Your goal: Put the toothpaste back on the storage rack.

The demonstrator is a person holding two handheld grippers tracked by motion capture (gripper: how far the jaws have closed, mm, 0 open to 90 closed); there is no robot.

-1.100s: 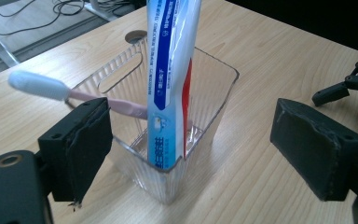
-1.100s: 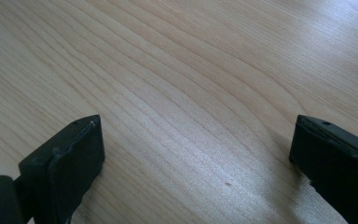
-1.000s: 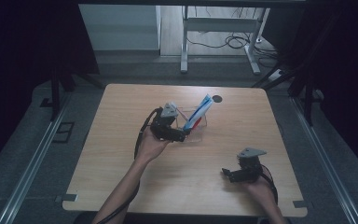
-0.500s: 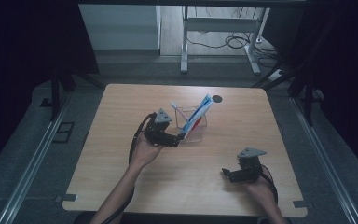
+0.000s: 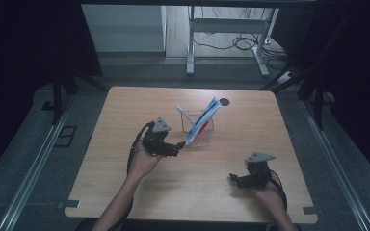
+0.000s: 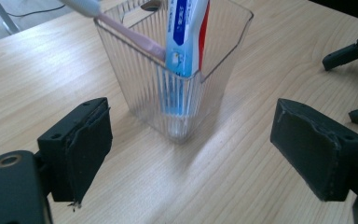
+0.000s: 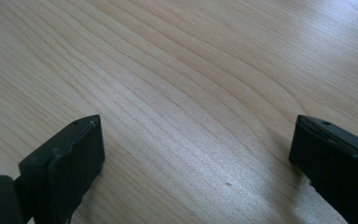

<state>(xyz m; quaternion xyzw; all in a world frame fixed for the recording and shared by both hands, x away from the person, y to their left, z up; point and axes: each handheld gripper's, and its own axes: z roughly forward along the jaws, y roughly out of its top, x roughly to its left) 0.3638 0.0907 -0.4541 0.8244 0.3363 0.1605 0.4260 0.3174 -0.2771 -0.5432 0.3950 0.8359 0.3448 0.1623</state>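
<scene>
A clear ribbed plastic cup [image 5: 198, 131] [image 6: 177, 79] stands near the middle of the wooden table [image 5: 125, 110]. In it lean a blue, white and red toothpaste tube [image 5: 203, 120] [image 6: 185, 32] and a pink-handled toothbrush [image 5: 182, 111] [image 6: 121, 28]. My left gripper [image 5: 180, 145] [image 6: 191, 158] is open just left of the cup, jaws apart and short of its walls, nothing between them. My right gripper [image 5: 232, 179] [image 7: 193, 163] rests open at the front right over bare wood, and it also shows far off in the left gripper view [image 6: 354, 79].
A small dark round spot [image 5: 225, 102] lies on the table behind the cup. Beyond the far edge stand a metal table frame [image 5: 226, 43] and cables on the floor. Rails run along both sides of the table.
My left gripper has drawn back leftward and toward the person, away from the cup, leaving the toothbrush standing in it. The right gripper has stayed put.
</scene>
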